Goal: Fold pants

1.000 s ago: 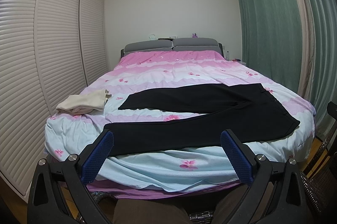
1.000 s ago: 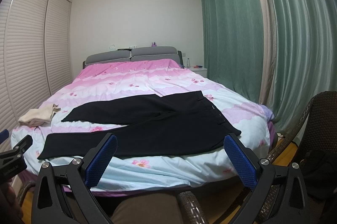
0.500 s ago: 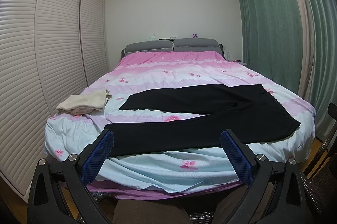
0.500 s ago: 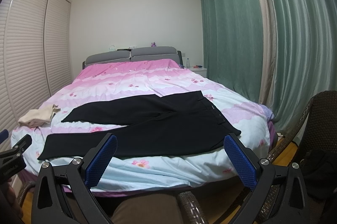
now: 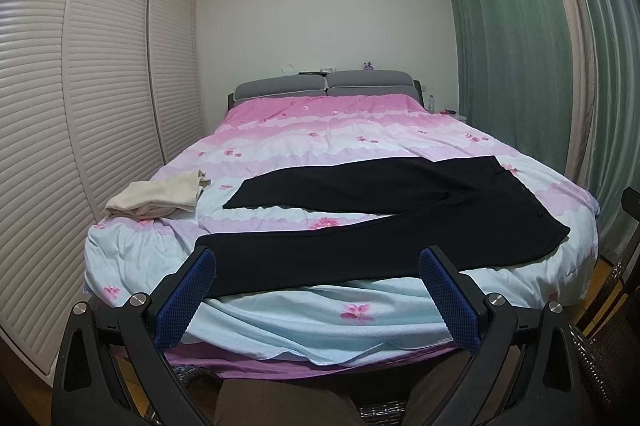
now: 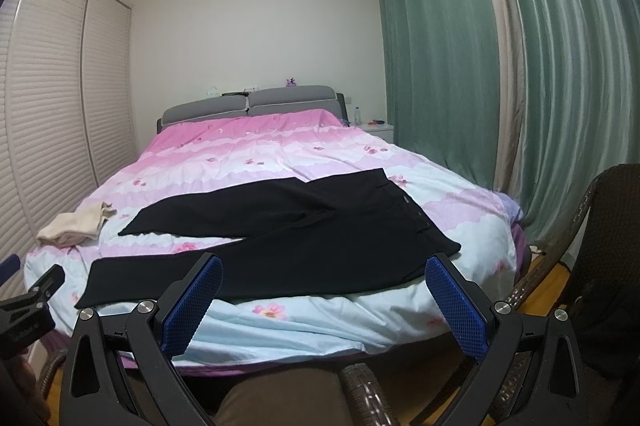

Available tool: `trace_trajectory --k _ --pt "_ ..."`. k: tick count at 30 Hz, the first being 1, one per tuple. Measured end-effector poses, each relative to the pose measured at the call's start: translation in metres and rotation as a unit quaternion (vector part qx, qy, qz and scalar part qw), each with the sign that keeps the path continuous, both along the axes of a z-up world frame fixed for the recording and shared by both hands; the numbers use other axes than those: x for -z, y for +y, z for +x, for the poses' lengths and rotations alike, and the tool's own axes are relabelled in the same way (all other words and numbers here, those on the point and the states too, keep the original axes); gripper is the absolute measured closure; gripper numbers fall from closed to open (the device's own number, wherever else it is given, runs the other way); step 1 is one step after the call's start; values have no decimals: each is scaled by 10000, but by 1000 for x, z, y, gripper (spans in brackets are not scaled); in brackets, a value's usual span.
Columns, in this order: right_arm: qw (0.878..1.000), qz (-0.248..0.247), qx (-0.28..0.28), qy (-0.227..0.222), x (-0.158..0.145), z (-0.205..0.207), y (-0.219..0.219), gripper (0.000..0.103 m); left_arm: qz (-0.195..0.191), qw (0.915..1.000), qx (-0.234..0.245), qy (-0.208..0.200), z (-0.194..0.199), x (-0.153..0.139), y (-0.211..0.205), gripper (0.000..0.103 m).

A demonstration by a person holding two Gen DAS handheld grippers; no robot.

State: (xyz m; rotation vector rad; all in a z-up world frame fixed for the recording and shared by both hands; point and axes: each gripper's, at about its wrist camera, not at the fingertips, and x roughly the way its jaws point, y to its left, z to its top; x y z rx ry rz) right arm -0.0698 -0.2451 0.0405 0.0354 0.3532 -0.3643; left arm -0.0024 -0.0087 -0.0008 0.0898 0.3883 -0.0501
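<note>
Black pants (image 5: pixel 400 222) lie spread flat across the near part of the bed, waistband to the right, both legs pointing left and splayed apart. They also show in the right wrist view (image 6: pixel 304 246). My left gripper (image 5: pixel 318 300) is open and empty, held short of the bed's foot edge, below the near leg. My right gripper (image 6: pixel 324 306) is open and empty, also short of the foot edge. The left gripper's side (image 6: pixel 28 302) shows at the far left of the right wrist view.
The bed (image 5: pixel 320 322) has a pink and pale blue floral cover. A folded cream garment (image 5: pixel 160 195) lies at its left edge. Louvred wardrobe doors (image 5: pixel 80 105) stand left, green curtains (image 5: pixel 520 65) right. A wicker chair (image 6: pixel 600 266) stands at the right.
Both views have shifted only slightly; the pants and the grippers' opening are unchanged.
</note>
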Motion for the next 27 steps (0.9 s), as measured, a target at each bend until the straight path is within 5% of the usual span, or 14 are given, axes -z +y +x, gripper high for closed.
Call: trace_trajectory --k 11,21,27 --pt "9997 -252 28 -27 6 25 -10 0 121 9993 344 102 29 4 -23 0" --pt "9995 60 121 302 11 109 -70 0 451 9949 857 293 128 9 -88 0" --pt "9991 4 197 367 -2 174 -109 0 467 9958 709 333 198 6 -101 0"
